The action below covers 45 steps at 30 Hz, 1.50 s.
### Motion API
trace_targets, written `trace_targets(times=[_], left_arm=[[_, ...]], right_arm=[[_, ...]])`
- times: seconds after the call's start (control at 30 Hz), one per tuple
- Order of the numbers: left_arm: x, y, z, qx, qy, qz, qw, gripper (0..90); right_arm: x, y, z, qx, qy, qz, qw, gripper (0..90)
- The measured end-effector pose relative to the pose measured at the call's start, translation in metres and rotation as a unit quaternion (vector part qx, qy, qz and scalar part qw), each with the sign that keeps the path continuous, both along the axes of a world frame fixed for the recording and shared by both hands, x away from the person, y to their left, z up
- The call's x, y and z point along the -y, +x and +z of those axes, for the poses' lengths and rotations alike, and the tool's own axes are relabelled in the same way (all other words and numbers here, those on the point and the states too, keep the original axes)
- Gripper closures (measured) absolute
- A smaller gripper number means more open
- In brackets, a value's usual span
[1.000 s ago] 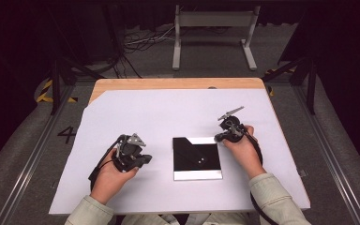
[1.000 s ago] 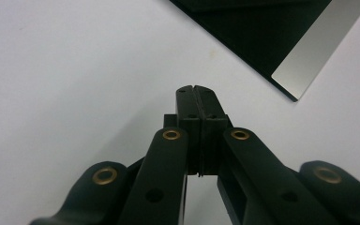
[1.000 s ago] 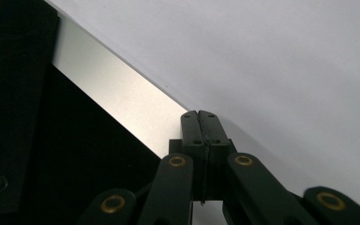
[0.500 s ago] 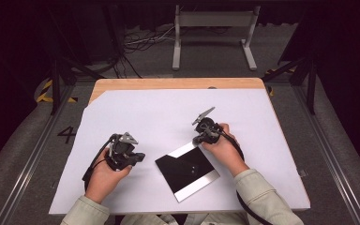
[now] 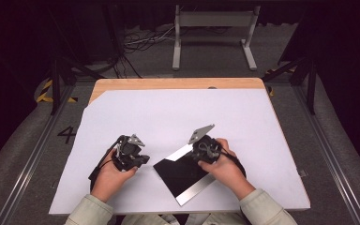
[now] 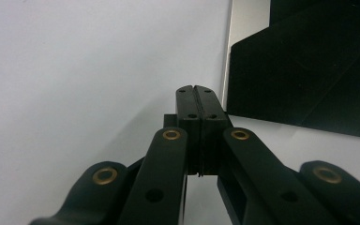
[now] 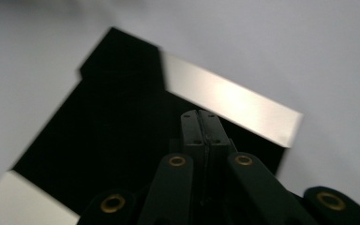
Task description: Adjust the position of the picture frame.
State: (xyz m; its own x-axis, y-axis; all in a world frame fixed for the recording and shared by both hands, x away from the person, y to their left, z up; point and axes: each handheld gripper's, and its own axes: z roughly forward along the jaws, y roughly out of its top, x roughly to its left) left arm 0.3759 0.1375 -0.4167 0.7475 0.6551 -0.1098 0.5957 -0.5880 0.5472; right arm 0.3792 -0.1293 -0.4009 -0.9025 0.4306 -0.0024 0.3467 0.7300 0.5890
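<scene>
1. A person sits at a table (image 5: 178, 83) with a pale wooden top, most of it covered by a large white sheet (image 5: 168, 122). Both forearms, in light sleeves, come in from the near edge.

2. No box, tray or bowl stands on the sheet; the one loose thing on it is a flat black square plate (image 5: 180, 172).

3. The plate lies near the front middle of the sheet, between the two hands, turned so its corners point toward the sides of the table like a diamond.

4. Its surface is dark and glossy. A bright silvery strip (image 5: 178, 153) runs along its upper right edge, and another along its lower right edge.

5. In the right gripper view the plate (image 7: 103, 140) is slightly blurred, black, with the shiny strip (image 7: 229, 103) catching the light beyond the jaw tips.

6. The left gripper (image 5: 130, 157) sits just left of the plate, held low over the white sheet. In its own view (image 6: 198, 101) the two black jaws are pressed flat together with nothing between them, and the tips point at the sheet just beside the plate's edge (image 6: 309, 84).

7. The right gripper (image 5: 205, 150) is over the plate's upper right edge, with a grey three-cornered plate on top. In its own view (image 7: 200, 124) the jaws are also together, holding nothing, with the black surface under them. Whether the tips touch the plate cannot be told.

8. The floor around the table is dark, with cables and a grey metal stand (image 5: 213, 33) beyond the far edge.
</scene>
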Motion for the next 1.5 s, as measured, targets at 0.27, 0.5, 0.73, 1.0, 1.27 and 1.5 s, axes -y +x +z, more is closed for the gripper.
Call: trace_targets(times=[0.27, 0.5, 0.73, 1.0, 1.27, 1.5], left_arm=[[0.003, 0.002, 0.0, 0.002, -0.001, -0.006, 1.0, 90.0], [0.0, 0.003, 0.001, 0.003, -0.007, -0.003, 1.0, 90.0], [-0.001, 0.003, 0.002, 0.001, -0.009, -0.001, 1.0, 90.0], [-0.002, 0.003, 0.003, 0.002, -0.012, -0.001, 0.9999, 90.0], [-0.004, 0.003, 0.003, 0.001, -0.015, 0.001, 0.9999, 90.0], [-0.001, 0.003, 0.002, -0.002, -0.011, -0.002, 0.9999, 90.0]], right_arm=[[-0.03, -0.045, -0.004, -0.026, -0.002, 0.066, 0.9975, 90.0], [-0.051, -0.071, -0.013, -0.042, -0.02, 0.116, 0.9921, 90.0], [-0.057, -0.082, -0.019, -0.043, -0.041, 0.13, 0.9897, 90.0], [-0.062, -0.083, -0.025, -0.044, -0.067, 0.124, 0.9891, 90.0], [-0.054, -0.082, -0.023, -0.04, -0.082, 0.119, 0.9887, 90.0], [-0.029, -0.076, -0.022, -0.039, -0.085, 0.093, 0.9913, 90.0]])
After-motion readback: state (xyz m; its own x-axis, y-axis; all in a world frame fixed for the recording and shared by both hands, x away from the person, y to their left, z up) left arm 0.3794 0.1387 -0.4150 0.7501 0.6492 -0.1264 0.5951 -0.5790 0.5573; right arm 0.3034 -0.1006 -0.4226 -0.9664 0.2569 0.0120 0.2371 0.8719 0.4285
